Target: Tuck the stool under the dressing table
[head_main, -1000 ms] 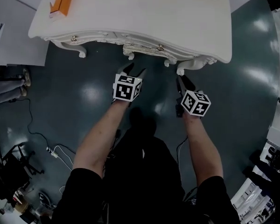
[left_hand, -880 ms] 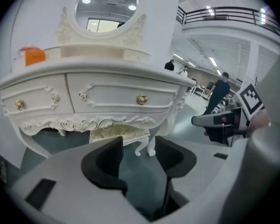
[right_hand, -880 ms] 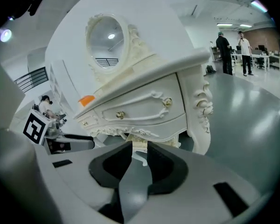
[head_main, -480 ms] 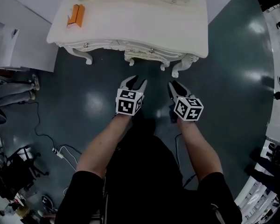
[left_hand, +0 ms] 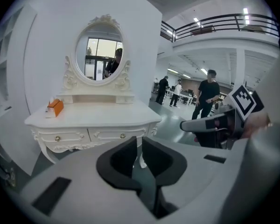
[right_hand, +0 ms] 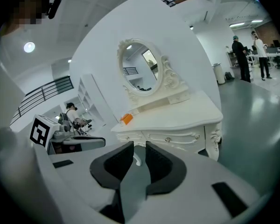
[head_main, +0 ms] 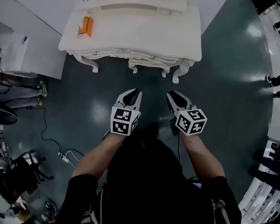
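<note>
The white dressing table (head_main: 130,31) stands at the top of the head view, with an oval mirror (left_hand: 99,52) behind it. Two white curved legs (head_main: 132,68), probably the stool's, show under its front edge; the seat is hidden. My left gripper (head_main: 136,92) hangs in the air short of the table; its jaws have just been closing and are shut on nothing (left_hand: 139,146). Beside it, my right gripper (head_main: 170,94) has been closing too and keeps a narrow gap (right_hand: 139,148) with nothing in it.
An orange box (head_main: 85,26) lies on the table's left end. Cables (head_main: 60,155) run over the dark floor at the left. A white panel (head_main: 23,55) and someone's shoes (head_main: 37,87) are beside the table. People (left_hand: 207,97) stand far off in the hall.
Both grippers have lifted and drawn back from the table, which now looks smaller and farther. The left jaws, spread a second ago, have come together.
</note>
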